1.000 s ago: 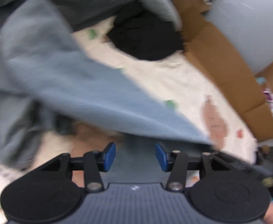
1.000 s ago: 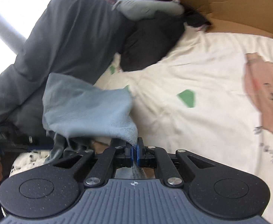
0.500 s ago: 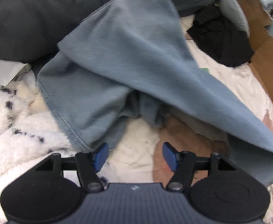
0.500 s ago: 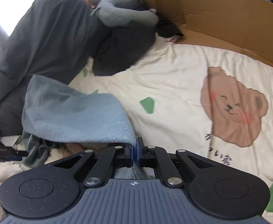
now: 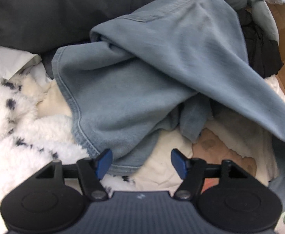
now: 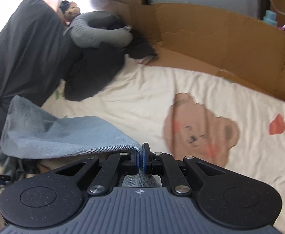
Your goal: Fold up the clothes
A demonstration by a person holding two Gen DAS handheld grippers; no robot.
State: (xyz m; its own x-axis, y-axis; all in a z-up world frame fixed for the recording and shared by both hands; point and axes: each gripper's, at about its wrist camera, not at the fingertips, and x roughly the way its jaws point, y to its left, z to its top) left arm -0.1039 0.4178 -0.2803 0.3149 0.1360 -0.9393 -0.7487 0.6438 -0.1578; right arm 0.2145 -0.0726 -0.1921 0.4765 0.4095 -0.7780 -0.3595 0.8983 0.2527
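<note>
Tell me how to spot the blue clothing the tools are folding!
Start at the cream bedsheet with the brown bear. The blue garment is heaped at its edge, one corner pinched in the right tool. The clothes behind it are dark grey or black.

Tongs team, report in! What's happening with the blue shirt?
Right tongs shut on blue shirt. Left tongs open by hem. Nothing blocking.
</note>
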